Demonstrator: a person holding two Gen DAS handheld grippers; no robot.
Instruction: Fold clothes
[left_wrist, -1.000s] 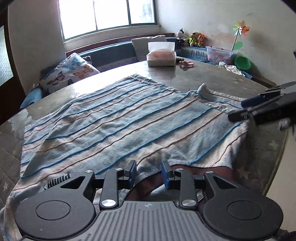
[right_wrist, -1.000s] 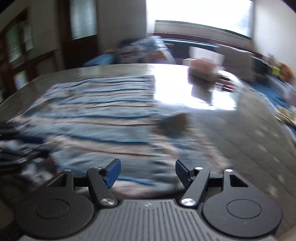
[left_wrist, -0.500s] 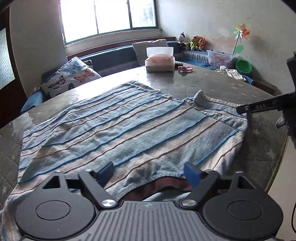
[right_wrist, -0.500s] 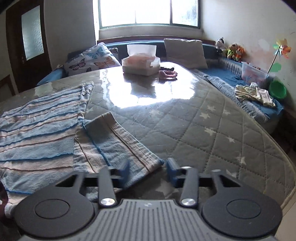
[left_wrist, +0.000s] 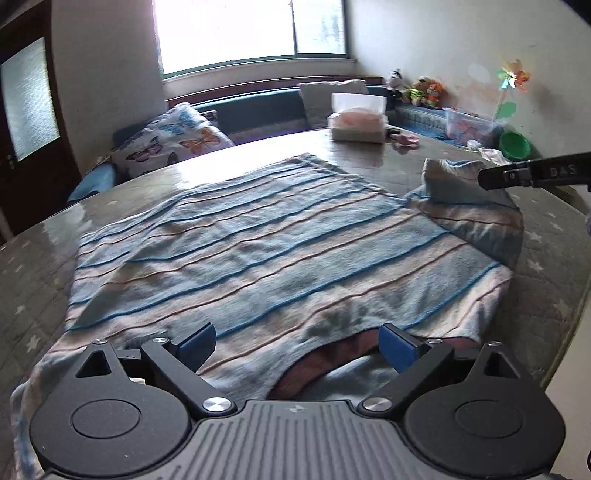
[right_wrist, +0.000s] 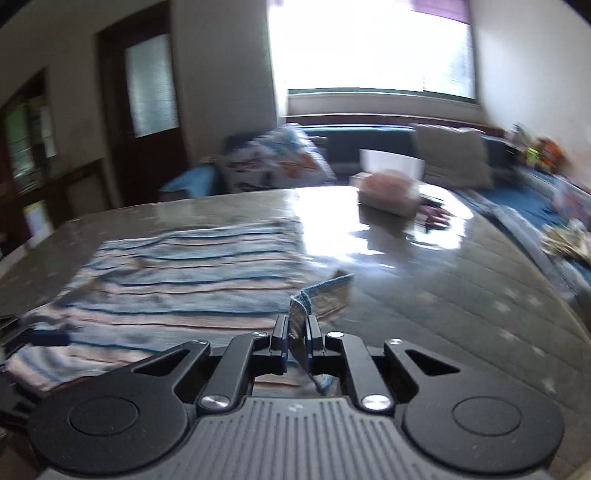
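folding was best done by carrying the sleeve (right_wrist: 325, 295), clenched in the right hand-held gripper (right_wrist: 295, 334), across the sweater (left_wrist: 280, 251) spread on the bench (left_wrist: 546, 280); the left hand-held gripper (left_wrist: 295, 345), released, could pin the collar.

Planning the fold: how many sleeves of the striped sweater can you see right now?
1. The sleeve lies at the striped sweater's far right, its cuff pinched in the right gripper. The opposite sleeve may be hidden beyond the left edge.

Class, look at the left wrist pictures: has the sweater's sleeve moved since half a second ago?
Yes. The sleeve, then flat on the table, is now lifted at its cuff and pulled up toward the tissue box, clamped in the right tongs.
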